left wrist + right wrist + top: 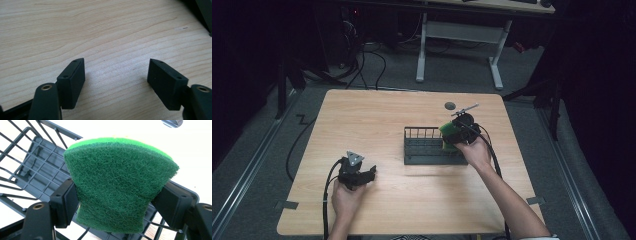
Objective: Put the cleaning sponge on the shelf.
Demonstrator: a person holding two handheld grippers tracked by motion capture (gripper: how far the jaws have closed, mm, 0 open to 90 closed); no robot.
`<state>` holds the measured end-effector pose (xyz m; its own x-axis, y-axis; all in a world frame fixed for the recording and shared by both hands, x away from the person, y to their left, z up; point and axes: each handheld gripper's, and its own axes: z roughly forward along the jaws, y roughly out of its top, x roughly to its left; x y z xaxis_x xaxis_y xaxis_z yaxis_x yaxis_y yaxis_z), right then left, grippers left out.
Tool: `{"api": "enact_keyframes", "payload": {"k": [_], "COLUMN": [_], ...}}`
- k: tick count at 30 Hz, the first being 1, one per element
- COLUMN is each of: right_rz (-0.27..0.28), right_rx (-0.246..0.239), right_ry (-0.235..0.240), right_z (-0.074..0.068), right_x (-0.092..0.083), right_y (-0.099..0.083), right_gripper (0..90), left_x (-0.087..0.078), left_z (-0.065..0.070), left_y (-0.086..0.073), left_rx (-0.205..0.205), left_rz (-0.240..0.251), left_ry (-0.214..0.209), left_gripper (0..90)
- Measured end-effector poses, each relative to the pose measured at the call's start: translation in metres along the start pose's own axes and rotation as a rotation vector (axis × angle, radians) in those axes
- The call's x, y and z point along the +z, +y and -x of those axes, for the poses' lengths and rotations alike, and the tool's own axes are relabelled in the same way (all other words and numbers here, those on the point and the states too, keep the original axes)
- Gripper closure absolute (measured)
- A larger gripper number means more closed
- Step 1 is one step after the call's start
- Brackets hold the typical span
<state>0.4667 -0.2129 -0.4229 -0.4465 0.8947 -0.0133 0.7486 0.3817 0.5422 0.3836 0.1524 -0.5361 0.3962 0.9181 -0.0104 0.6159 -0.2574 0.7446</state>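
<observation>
A green scouring sponge (pixel 120 185) is pinched at its waist between the jaws of my right gripper (pixel 116 203), which is shut on it. In the high view that gripper (pixel 457 134) holds the sponge (pixel 449 131) over the right end of a black wire rack (pixel 428 146). The rack's bars and floor (pixel 35 170) lie behind and below the sponge in the right gripper view. My left gripper (pixel 362 175) rests low at the table's front left, well apart from the rack. Its jaws stand wide open over bare wood (pixel 116 75), with nothing between them.
The wooden table (pixel 377 115) has a small dark round disc (pixel 450 105) near its far edge and a thin metal utensil (pixel 466 109) just beyond the rack. Cables trail from both grippers off the front edge. A white desk frame stands on the floor behind.
</observation>
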Motion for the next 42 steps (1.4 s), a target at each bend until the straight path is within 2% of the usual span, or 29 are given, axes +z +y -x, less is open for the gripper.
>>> {"api": "enact_keyframes", "payload": {"k": [13,21,28,39,42], "right_rz": [0.027,0.063,0.118,0.211,0.218], "right_rx": [0.02,0.041,0.051,0.109,0.121], "right_ry": [0.024,0.039,0.045,0.049,0.045], "right_z": [0.004,0.013,0.02,0.046,0.052], "right_x": [-0.007,-0.02,-0.035,-0.068,-0.075], "right_y": [-0.002,-0.005,-0.012,-0.044,-0.054], "right_gripper": [17.2,17.3,19.4,25.0,25.4], "left_x": [0.0,0.0,0.0,0.0,0.0], "left_z": [0.0,0.0,0.0,0.0,0.0], "left_y": [0.0,0.0,0.0,0.0,0.0], "left_rx": [0.0,0.0,0.0,0.0,0.0], "left_rz": [0.0,0.0,0.0,0.0,0.0], "left_ry": [0.0,0.0,0.0,0.0,0.0], "left_gripper": [30.8,30.8,30.8,30.8,30.8]}}
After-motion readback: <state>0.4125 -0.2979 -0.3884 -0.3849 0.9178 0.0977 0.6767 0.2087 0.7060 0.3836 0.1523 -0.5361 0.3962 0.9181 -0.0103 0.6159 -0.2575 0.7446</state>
